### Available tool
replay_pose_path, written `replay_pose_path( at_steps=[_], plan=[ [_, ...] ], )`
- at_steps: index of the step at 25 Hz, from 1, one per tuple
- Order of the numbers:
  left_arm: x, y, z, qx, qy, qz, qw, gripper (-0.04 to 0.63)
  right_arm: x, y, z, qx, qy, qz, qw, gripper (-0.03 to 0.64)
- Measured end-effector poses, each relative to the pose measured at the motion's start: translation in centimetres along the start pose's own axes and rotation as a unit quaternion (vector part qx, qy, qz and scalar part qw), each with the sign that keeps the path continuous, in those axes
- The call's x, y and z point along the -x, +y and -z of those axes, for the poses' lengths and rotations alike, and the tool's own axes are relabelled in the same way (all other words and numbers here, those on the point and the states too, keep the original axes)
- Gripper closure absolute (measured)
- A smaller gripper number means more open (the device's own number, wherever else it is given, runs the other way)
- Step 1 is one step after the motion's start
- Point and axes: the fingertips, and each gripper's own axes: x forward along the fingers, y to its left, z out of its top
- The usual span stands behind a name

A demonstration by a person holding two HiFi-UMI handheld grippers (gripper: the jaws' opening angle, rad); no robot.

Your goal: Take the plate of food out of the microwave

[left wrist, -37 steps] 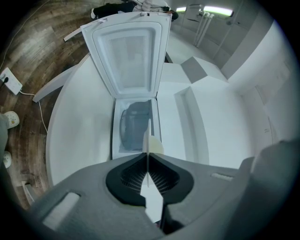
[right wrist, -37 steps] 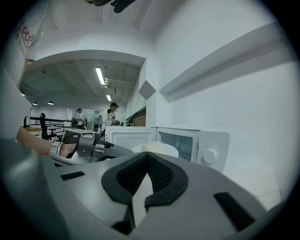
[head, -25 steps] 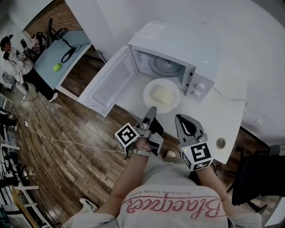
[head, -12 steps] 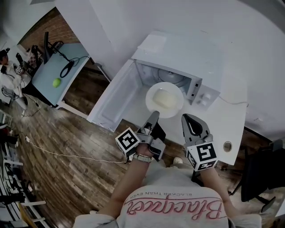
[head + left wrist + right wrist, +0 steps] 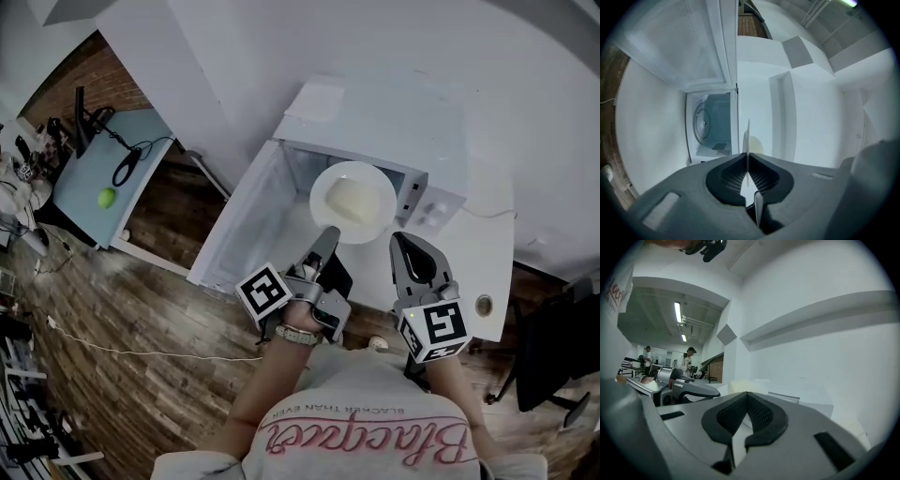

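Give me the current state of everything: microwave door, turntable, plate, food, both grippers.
microwave door: swung wide open.
turntable: bare.
plate: held by its rim, outside the cavity, roughly level.
food: sitting on the plate.
left gripper: shut on the plate's rim.
right gripper: shut, holding nothing.
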Motion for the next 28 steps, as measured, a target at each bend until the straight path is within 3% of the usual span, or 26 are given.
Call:
replay_pose_path(
  at_steps=[10,16,28],
  plan=[
    [-1.9,-1.6,-1.5,0.013,0.055,0.023,0.9981,0.578,-1.3,-0.2,-1.8,0.022,0.002,0.056,0.998,0.606],
    [-2.6,-1.6,-1.0,-0.003,0.081,0.003,0.9967,0.578,-1.4,-0.5,-2.3,0.028,0.008,0.071,0.997,0.606],
    [-4.2,-2.5,0.5,-0.013,0.076,0.001,0.9970,0.578,-0.9,-2.6,-3.1,0.016,0.003,0.074,0.997,0.606]
  ],
)
